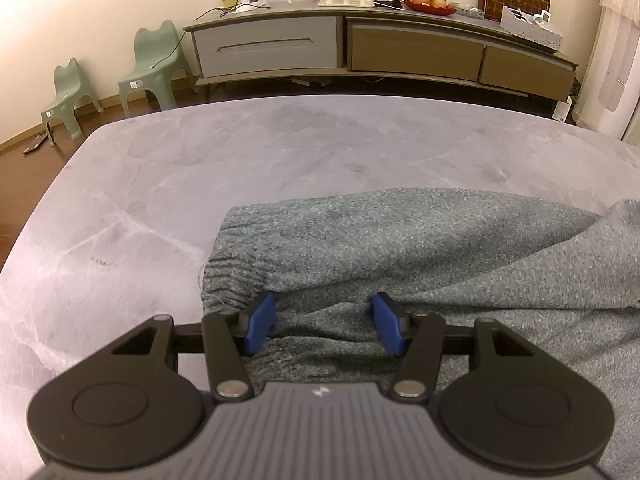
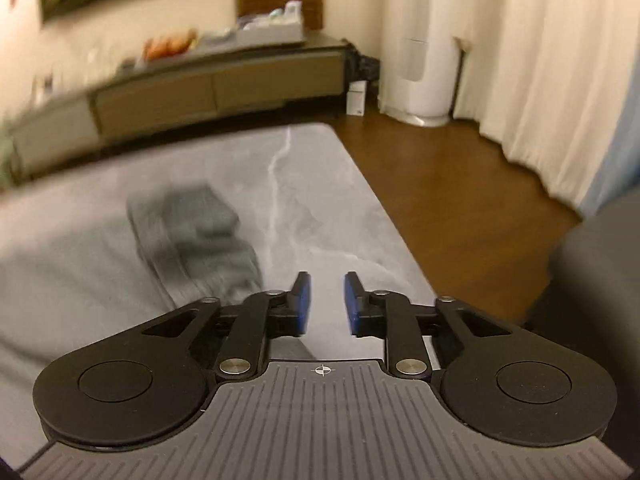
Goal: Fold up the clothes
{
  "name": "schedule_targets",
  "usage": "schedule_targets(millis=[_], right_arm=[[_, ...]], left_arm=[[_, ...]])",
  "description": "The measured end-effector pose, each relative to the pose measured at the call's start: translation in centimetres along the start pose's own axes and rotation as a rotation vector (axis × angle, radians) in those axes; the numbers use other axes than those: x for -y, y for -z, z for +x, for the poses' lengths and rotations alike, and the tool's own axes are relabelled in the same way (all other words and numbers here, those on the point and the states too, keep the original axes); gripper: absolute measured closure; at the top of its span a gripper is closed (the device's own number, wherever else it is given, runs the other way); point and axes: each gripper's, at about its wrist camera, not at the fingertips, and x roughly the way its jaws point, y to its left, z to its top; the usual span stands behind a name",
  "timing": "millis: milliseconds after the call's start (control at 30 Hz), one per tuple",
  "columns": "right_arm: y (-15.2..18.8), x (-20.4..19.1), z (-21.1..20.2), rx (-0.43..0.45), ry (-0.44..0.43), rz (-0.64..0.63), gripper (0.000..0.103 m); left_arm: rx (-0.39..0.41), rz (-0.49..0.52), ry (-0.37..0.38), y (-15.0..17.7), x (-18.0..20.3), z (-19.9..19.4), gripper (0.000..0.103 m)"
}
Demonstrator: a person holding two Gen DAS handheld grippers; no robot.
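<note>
A grey knitted garment (image 1: 400,248) lies on the marbled grey tabletop (image 1: 200,160), spread toward the right of the left wrist view, with a ribbed cuff or hem end (image 1: 232,280) pointing left. A second layer of the same grey knit crosses over it from the right, so part of the cloth already lies doubled — whether that is a deliberate fold or just how it fell, the picture does not settle.

The left tongs (image 1: 325,322) sit low at the near edge of the knit with their blue pads (image 1: 262,320) spread apart, one on either side of a raised ridge of fabric. Nothing is pinched between them; they are released but placed so that closing would gather that ridge, close to the ribbed end where the cloth is thick enough to bite. This could equally be the tongs arriving for a pinch or just having let go.

The right tongs (image 2: 325,304) are released too, their gap narrower, holding nothing and poised over bare tabletop near its right edge. The view is blurred, which suggests that hand is moving. To their left a grey bundle of stacked cloth (image 2: 192,232) lies on the tabletop — it looks folded, though the blur keeps me from telling whether it is the same garment.
</note>
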Motion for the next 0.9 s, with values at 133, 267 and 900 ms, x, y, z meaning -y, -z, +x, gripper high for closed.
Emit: schedule_targets(millis=[133,267,900], right_arm=[[-2.3,-3.1,1.5,0.027,-0.065,-0.019,0.019],[-2.0,-8.4,6.0,-0.108,-0.168,-0.220,0.014],[-14.6,-7.7,9.7,0.107,0.286,-0.004,0.036]], left_arm=[[0.008,0.014,-0.004,-0.2,0.3,0.2,0.047],[0.012,0.019,0.003,-0.2,0.0,0.3,0.046],[0.093,0.038,-0.151,-1.3,1.4,0.5,0.063]])
